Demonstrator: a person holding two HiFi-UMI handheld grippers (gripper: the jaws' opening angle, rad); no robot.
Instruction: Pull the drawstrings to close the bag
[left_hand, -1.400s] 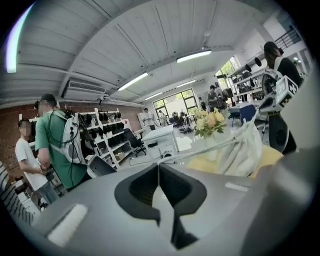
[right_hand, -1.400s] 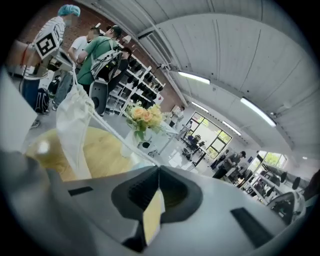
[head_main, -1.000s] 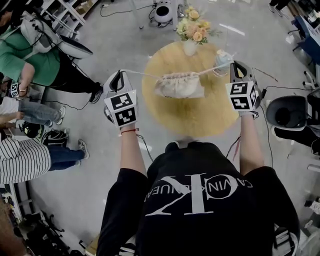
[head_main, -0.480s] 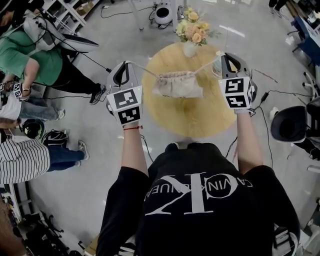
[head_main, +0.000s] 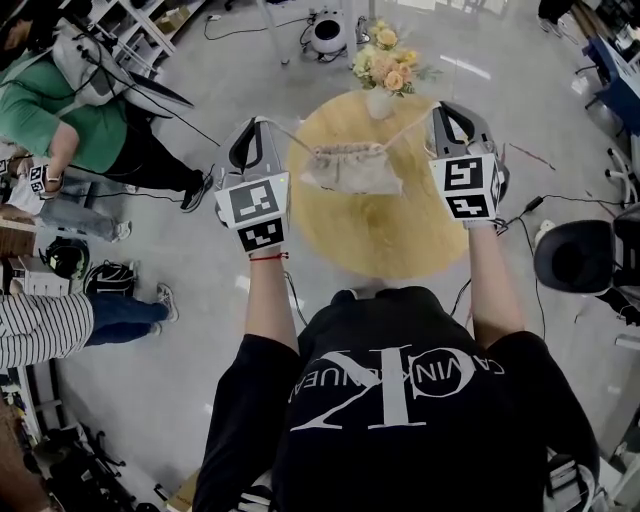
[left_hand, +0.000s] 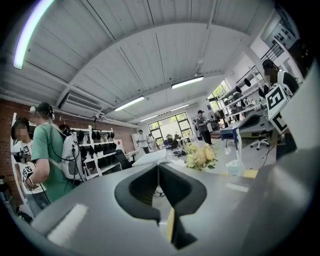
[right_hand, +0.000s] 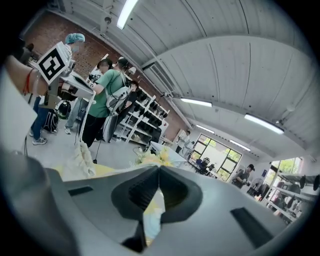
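Cream cloth gathers into tight pleats along the mouth of the bag (head_main: 352, 168), which hangs over the far half of the round yellow surface (head_main: 380, 235), just in front of a vase of flowers (head_main: 384, 62). Whether its bottom touches the surface cannot be told. It sits midway between the two arms because each side is being drawn the opposite way. The left drawstring (head_main: 295, 139) runs up and outward to the left hand-held gripper (head_main: 262, 127), and the right drawstring (head_main: 409, 127) does the same to the right hand-held gripper (head_main: 441, 110). Both cords look straight and taut, so the spread of the arms is what cinches the opening. Each hand-held gripper is pressed together on its cord. The left gripper view shows the jaws meeting with a pale strip below them, and the right gripper view shows cream cord pinched between closed jaws. Holding both high and level probably stops the bag tipping while the mouth narrows; it looks nearly closed.
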